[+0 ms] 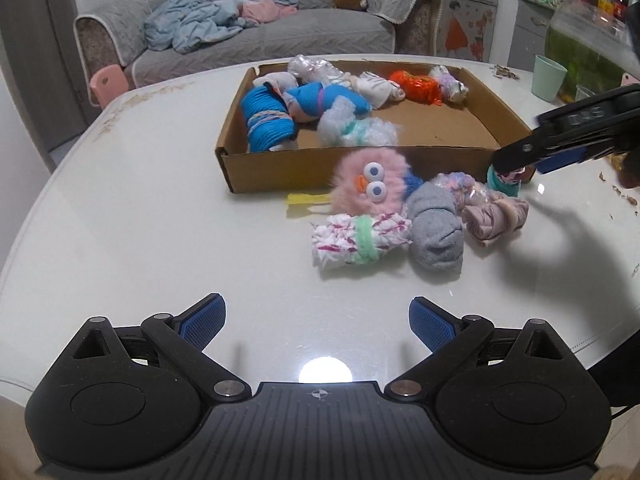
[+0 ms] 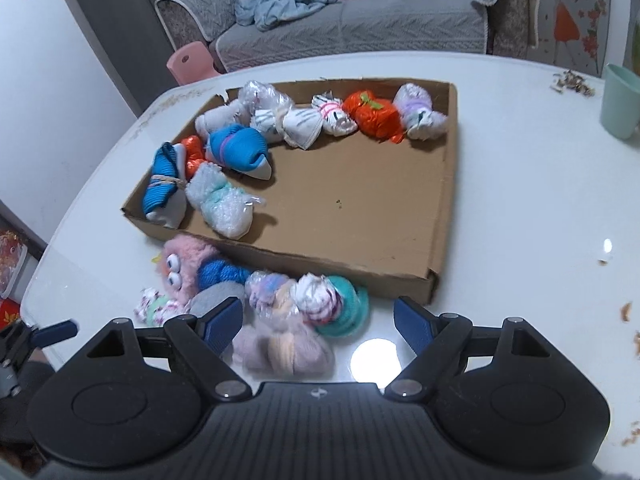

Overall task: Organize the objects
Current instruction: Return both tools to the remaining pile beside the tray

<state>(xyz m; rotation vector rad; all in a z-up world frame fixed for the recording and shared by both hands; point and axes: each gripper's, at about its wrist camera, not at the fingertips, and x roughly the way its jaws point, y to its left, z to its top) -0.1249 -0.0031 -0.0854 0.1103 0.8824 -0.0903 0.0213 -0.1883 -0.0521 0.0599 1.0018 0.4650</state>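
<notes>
A white desk carries a shallow cardboard box already part-filled along its left and far sides with rolled sock bundles, among them a blue ribbed roll at the left and an orange one further right. More bundles lie outside the box, just beside its near wall: from the left, a fluffy pink toy with googly eyes, a white and pink bundle with a green band, a grey roll, a pale mauve roll and a teal-and-white bundle. The step in hand looks like picking the next loose bundle. The left tool hangs released over bare desk, nothing between its pads. The right tool is spread with the mauve and teal bundles between its pads, not yet pressing on either. Next, it likely needs to settle on one bundle, clench, and lift it over the wall. No readable writing or brand shows.
</notes>
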